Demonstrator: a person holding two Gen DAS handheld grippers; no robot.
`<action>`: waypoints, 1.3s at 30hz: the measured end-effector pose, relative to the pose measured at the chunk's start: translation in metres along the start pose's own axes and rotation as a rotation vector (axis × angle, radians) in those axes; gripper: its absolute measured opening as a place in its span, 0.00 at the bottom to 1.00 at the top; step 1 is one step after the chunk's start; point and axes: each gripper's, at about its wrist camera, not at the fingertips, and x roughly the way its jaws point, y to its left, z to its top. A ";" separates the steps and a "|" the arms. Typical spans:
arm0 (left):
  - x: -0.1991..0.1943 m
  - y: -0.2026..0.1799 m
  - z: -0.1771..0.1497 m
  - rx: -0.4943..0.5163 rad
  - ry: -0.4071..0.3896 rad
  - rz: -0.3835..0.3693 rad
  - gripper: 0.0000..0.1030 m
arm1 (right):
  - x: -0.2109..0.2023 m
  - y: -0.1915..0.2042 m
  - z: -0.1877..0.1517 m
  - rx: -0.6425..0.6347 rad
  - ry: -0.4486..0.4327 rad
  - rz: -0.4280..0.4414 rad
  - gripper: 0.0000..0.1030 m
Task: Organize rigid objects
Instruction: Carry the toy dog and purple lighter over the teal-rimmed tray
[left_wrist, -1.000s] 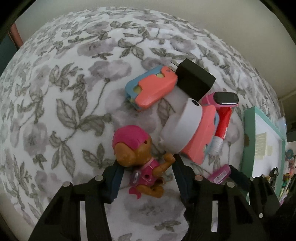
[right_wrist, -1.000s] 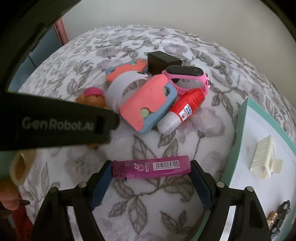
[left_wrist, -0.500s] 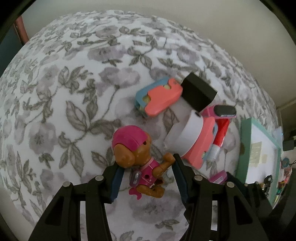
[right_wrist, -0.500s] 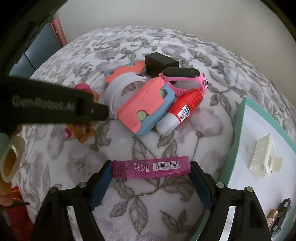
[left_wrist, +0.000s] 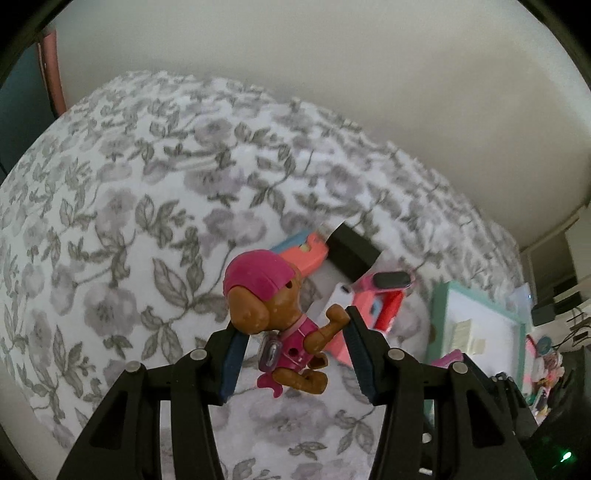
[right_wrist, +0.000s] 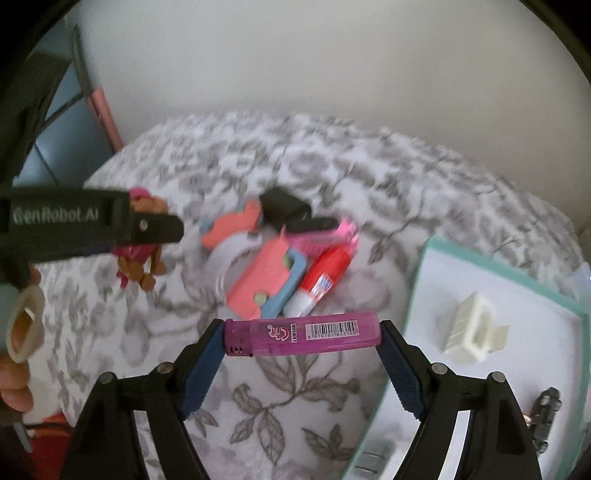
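Both lifted off the floral bedspread (left_wrist: 122, 206) since earlier: your left gripper (left_wrist: 291, 343) clamps the toy dog figure (left_wrist: 280, 317) by its torso, your right gripper (right_wrist: 301, 332) pinches the purple lighter (right_wrist: 301, 333) endwise, probably bound for the teal-rimmed tray (right_wrist: 506, 269) beside the remaining pile.

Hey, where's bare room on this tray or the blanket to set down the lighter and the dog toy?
Bare tray floor lies left of the cream clip. Open blanket spreads left of the dog figure. The pile around the red tube is crowded.
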 end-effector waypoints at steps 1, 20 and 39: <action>-0.005 -0.001 0.000 0.002 -0.013 -0.007 0.52 | -0.005 0.000 0.002 0.011 -0.012 -0.016 0.81; -0.027 -0.095 -0.029 0.228 -0.058 -0.096 0.52 | -0.086 -0.088 -0.002 0.320 -0.036 -0.393 0.81; 0.019 -0.191 -0.094 0.472 0.013 -0.109 0.52 | -0.082 -0.200 -0.075 0.633 -0.003 -0.508 0.81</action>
